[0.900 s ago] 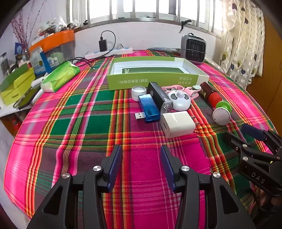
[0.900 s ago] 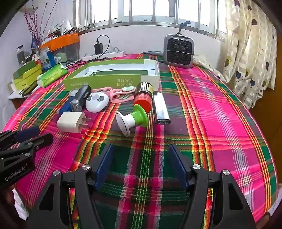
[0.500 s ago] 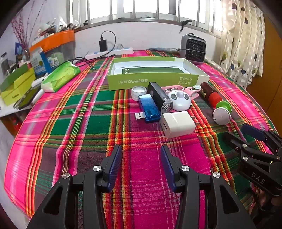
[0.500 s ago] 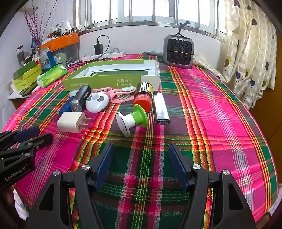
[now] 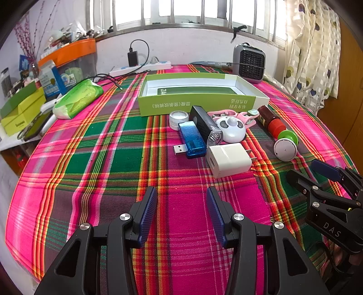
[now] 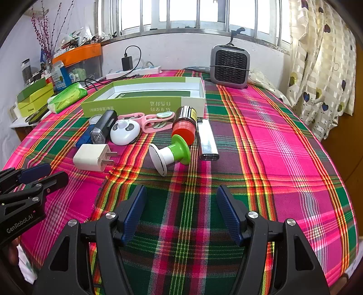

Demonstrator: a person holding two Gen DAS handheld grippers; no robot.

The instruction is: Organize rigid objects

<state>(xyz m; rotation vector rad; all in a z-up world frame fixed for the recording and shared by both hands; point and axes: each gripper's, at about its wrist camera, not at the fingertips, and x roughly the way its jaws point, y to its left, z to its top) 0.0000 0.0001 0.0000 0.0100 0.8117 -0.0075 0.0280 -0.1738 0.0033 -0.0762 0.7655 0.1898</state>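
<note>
left gripper (image 5: 181, 213): black angular frame, ribbed blue pads, silver screws; "GenRobot.AI" printed in white on the side | right gripper (image 6: 181, 213): same black frame, blue pads, silver screws; "DAS" lettered in white, seen at 4 o'clock from the left wrist

Grey heater (image 6: 229, 66); power strip (image 5: 140, 69); curtain (image 6: 322, 68)

I'm looking into a lived-in home room: a plaid cloth (image 5: 90, 158) covers the tabletop, heart-print curtains (image 6: 322, 68) hang at the right edge, a barred window (image 6: 192, 15) runs along the top, and a small heater (image 6: 229, 65) and power strip (image 5: 140, 68) sit below it.
</note>
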